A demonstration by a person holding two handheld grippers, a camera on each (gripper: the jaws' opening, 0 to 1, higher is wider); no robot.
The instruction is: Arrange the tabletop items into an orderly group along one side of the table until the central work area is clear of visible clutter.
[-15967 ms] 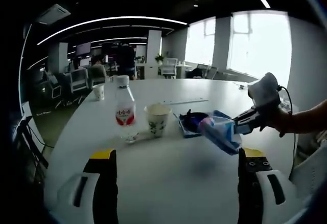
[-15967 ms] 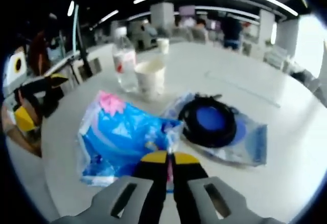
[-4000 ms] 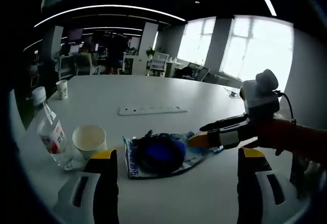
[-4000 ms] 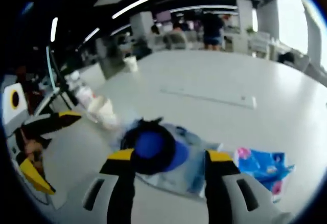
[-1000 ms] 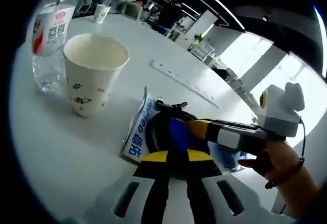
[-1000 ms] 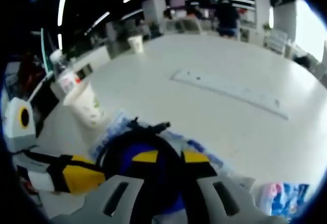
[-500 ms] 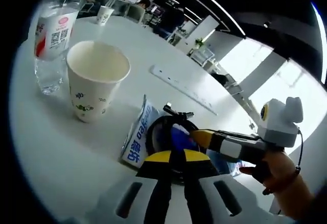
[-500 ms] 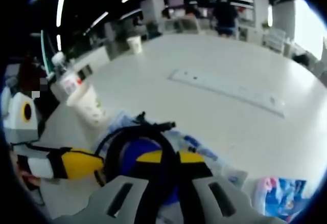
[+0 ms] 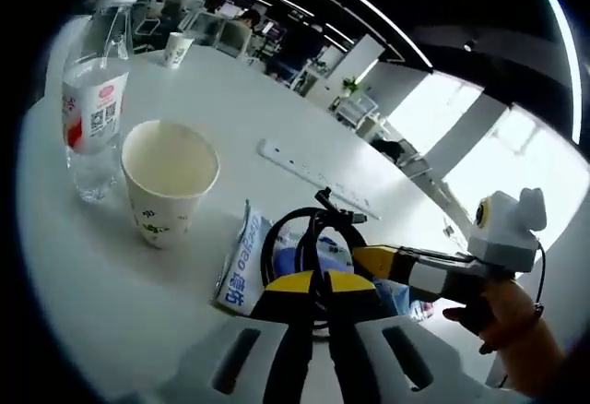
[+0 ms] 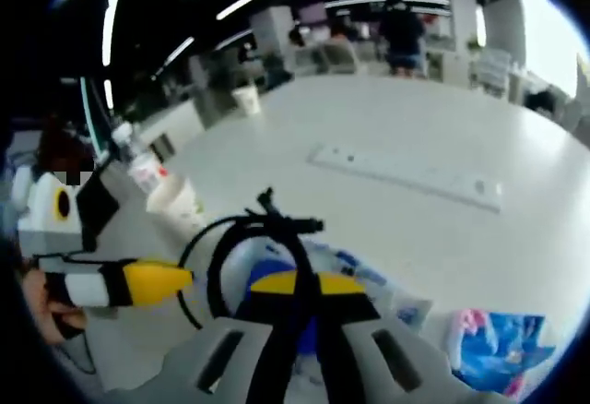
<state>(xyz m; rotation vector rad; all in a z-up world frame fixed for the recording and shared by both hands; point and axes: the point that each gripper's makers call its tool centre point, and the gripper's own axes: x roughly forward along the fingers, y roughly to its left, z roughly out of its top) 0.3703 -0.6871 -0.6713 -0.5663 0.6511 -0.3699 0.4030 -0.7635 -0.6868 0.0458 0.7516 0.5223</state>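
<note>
Left gripper view: the left gripper (image 9: 311,282) rises from the bottom centre with its yellow-tipped jaws pressed together on the near edge of a black coiled cable (image 9: 297,247), which stands tilted up off the table rather than lying flat. The coil's free end, a short plug-like stub, points toward the upper right of the frame. Under and behind the coil lies a clear plastic bag (image 9: 241,261) with blue print, its long side running from lower left toward upper right; the white strip at its left edge carries blue lettering too small to read. To the left of the bag stands a paper cup (image 9: 168,180), upright and open, with small dark leaf marks on its wall. Further left is a clear water bottle (image 9: 96,81), upright, with a red and white label that carries a QR code. A long white power strip (image 9: 313,179) lies across the white table (image 9: 111,266), running from centre toward the right. The right gripper (image 9: 376,260) comes in from the right, its yellow tip touching the coil, held by a hand (image 9: 502,316).

In the right gripper view, the right gripper (image 10: 295,283) has its jaws closed on the same cable (image 10: 241,238), whose loop rises to the left above the blue bag (image 10: 346,266). The left gripper (image 10: 166,276) enters from the left, its yellow tip at the loop's edge. A blue and pink packet (image 10: 498,341) lies at lower right, and the power strip (image 10: 406,175) runs across the middle.
</note>
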